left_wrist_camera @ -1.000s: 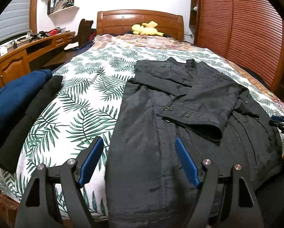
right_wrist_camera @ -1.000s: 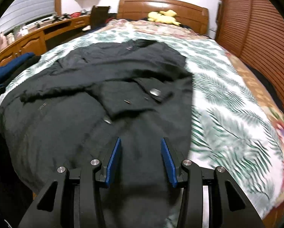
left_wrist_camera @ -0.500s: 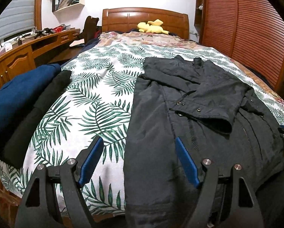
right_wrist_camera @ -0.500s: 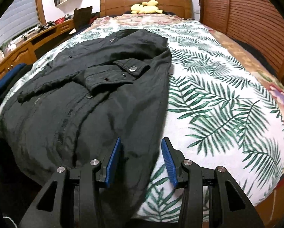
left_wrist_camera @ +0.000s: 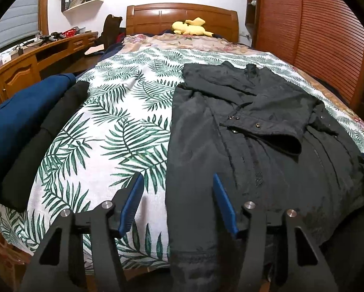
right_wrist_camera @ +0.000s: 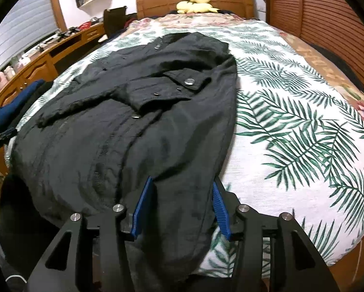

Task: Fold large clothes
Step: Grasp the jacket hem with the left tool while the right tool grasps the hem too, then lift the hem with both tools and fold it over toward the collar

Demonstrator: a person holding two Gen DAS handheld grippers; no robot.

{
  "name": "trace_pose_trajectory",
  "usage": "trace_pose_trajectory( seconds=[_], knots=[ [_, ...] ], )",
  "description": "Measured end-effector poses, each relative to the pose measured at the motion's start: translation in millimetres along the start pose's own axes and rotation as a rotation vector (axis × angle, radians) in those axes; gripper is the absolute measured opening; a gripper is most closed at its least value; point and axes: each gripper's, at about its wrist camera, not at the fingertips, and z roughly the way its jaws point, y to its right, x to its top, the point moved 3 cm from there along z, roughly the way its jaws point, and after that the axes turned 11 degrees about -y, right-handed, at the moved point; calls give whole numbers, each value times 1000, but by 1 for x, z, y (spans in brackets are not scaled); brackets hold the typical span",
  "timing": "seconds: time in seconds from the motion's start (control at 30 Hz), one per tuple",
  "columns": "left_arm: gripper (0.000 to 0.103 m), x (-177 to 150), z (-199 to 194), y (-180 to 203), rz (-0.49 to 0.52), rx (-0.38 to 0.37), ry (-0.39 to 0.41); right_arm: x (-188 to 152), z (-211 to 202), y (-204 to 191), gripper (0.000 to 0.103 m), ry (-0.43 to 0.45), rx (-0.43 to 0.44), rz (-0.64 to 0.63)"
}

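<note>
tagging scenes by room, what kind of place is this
Most likely a home bedroom. A bed with a leaf-print cover and wooden headboard fills the view, a yellow plush toy sits at its head, and a black jacket lies spread on it.

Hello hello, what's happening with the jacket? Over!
Both grippers open: left gripper, right gripper, at the hem. Black jacket flat, sleeves folded in. Nothing blocking.
</note>
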Motion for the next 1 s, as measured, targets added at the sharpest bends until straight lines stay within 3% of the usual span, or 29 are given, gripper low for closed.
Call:
trace_pose_trajectory(
  seconds=[0.1,0.37,0.7,0.73,0.77,0.8,0.83,0.9,1.0],
  knots=[
    [58,-4,4,-4,-8,-10,-24,-1,-11,-11,50,29,51,-26],
    [46,-19,4,-10,-31,-94,-54,-16,-1,-7,50,-17,36,-30],
    [45,-23,7,3,3,-114,-62,-21,2,-11,50,-24,26,-33],
    [38,-23,7,3,5,-113,-61,-21,3,-12,49,-23,25,-36],
    [31,-23,7,3,10,-105,-61,-21,4,-13,43,-20,25,-40],
    [23,-23,7,3,11,-98,-62,-22,4,-13,25,-15,18,-44],
    [16,-23,7,3,8,-106,-65,-22,2,-13,15,-7,26,-38],
    [8,-19,4,6,13,-114,-72,-18,-2,-12,8,3,86,-15],
    [5,-7,-13,15,32,-109,-32,-7,-16,-16,6,55,110,-39]
  ],
)
